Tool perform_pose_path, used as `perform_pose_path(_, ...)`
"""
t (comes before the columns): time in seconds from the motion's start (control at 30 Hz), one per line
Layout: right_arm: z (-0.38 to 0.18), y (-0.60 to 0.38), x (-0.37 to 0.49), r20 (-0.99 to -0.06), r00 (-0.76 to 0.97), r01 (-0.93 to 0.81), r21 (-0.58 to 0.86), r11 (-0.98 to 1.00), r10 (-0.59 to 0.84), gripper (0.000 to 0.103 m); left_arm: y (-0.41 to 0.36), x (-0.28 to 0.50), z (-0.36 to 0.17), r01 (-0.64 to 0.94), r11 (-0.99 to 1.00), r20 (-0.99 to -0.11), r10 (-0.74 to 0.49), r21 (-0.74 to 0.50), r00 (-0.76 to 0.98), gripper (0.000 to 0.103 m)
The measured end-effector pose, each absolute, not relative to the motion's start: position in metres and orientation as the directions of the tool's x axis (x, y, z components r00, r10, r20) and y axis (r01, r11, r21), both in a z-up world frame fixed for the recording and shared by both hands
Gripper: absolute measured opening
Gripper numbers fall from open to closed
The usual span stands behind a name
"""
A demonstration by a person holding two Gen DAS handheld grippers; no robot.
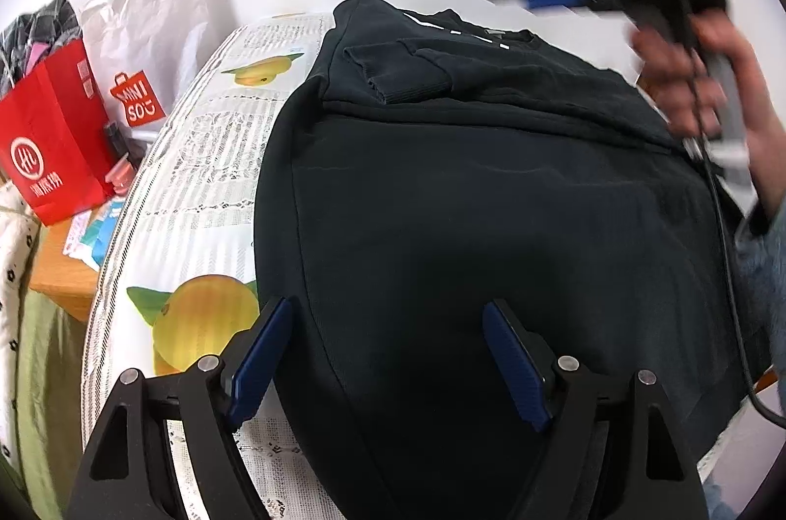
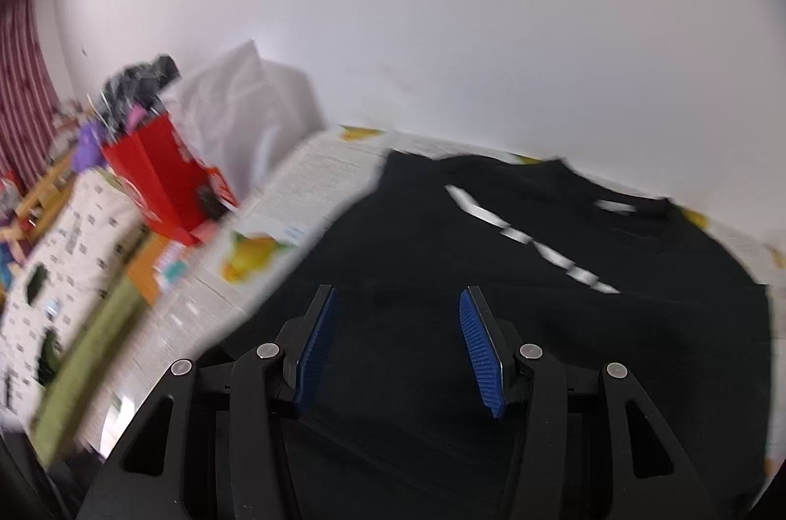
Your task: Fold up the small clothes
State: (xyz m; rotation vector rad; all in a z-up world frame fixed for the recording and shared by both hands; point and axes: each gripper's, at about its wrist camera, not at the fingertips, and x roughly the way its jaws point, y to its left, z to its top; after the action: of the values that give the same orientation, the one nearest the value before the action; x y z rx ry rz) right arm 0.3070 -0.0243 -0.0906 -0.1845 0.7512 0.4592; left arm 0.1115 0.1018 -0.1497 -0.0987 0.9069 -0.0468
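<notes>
One black sweatshirt (image 1: 491,186) lies flat on the fruit-print tablecloth (image 1: 196,176), long axis running away from the grippers, collar toward the wall, one sleeve folded across its chest. Its near hem is cut off from view. The left gripper (image 1: 385,353) hangs over it, fingers spread and empty; the right gripper (image 2: 395,343), likewise spread, is blurred.

Black sweatshirt (image 1: 491,186) on fruit-print tablecloth (image 1: 196,176).

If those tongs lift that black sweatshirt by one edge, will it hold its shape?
Probably not. The black sweatshirt lies limp with its sleeve folded over, so it should droop. Its thick-looking knit may feel fairly heavy, hardly slippery.
</notes>
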Motion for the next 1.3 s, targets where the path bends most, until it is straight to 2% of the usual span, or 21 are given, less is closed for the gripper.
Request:
perform_pose_path(0.2, -0.114, -0.120, 0.280, -0.732, 0.666, -0.324, -0.110, 0.940, 0.144, 0.051, 0.113, 0.111, -0.147, -0.032, 0.987, -0.787, -0.108, -0.160, 0.608, 0.076)
perform_pose_path(0.4, -0.144, -0.228, 0.244, -0.767, 0.642, -0.143, -0.117, 0.983, 0.002, 0.051, 0.110, 0.107, -0.144, -0.079, 0.991, -0.785, -0.035, -0.106, 0.619, 0.073)
perform_pose_path(0.6, -0.167, -0.298, 0.211, -0.775, 0.624, -0.008, -0.139, 0.990, -0.104, 0.051, 0.115, 0.105, -0.148, -0.134, 0.987, -0.799, 0.010, -0.088, 0.602, 0.064)
perform_pose_path(0.93, -0.193, -0.322, 0.198, -0.761, 0.635, 0.027, -0.151, 0.988, -0.134, 0.051, 0.112, 0.109, -0.154, -0.164, 0.986, -0.795, 0.080, -0.025, 0.601, 0.064)
perform_pose_path(1.17, -0.193, -0.334, 0.202, -0.772, 0.631, 0.042, -0.058, 0.997, -0.072, 0.057, 0.113, 0.106, -0.156, -0.172, 0.985, -0.777, 0.082, -0.035, 0.625, 0.065)
perform_pose_path(1.3, -0.193, -0.329, 0.202, -0.768, 0.634, 0.048, -0.084, 0.995, -0.095, 0.058, 0.111, 0.107, -0.156, -0.173, 0.985, -0.779, 0.095, -0.018, 0.620, 0.065)
